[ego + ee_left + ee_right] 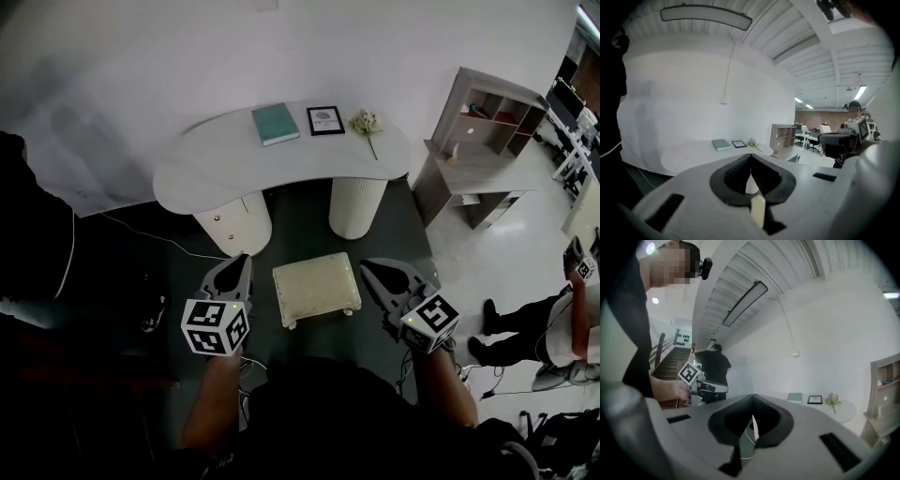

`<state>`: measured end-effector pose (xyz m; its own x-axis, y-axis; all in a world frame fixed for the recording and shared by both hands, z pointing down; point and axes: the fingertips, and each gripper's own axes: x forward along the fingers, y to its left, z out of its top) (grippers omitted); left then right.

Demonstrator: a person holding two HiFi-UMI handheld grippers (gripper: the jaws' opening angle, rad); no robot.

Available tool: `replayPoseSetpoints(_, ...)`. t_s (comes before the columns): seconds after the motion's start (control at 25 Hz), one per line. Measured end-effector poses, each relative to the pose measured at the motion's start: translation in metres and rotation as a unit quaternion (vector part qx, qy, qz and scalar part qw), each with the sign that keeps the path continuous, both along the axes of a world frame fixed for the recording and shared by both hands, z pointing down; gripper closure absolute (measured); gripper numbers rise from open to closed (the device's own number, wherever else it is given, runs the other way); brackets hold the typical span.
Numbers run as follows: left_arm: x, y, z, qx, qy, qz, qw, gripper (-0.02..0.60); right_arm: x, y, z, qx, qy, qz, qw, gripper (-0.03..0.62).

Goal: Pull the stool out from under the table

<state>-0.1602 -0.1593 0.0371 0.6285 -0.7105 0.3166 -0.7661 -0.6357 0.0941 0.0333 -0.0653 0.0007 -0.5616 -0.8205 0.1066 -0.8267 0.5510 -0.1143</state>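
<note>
The cream stool [317, 287] stands just before the white table [211, 155]. The left gripper [244, 261] and right gripper [367, 266] flank it, jaws pressed together, empty.

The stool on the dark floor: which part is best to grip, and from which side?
On the stool, probably grip the left and right edges of its flat square seat, coming in level from each side: those edges are straight and unobstructed. The left hand-held gripper and the right hand-held gripper flank it, both shut; open them first.
</note>
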Motion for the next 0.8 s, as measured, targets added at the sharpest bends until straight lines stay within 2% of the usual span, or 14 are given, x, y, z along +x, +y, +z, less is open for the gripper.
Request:
replayPoseSetpoints(0.48, -0.004, -0.003, -0.019, 0.025, -0.009, 0.005, 0.9996, 0.577, -0.006, -0.009, -0.001, 0.009, -0.003, 0.000, 1.000, 0.592)
replayPoseSetpoints(0.8, 0.000, -0.004, -0.011, 0.018, -0.007, 0.011, 0.9998, 0.577, -0.012, -0.008, 0.010, 0.005, 0.004, -0.003, 1.000, 0.591)
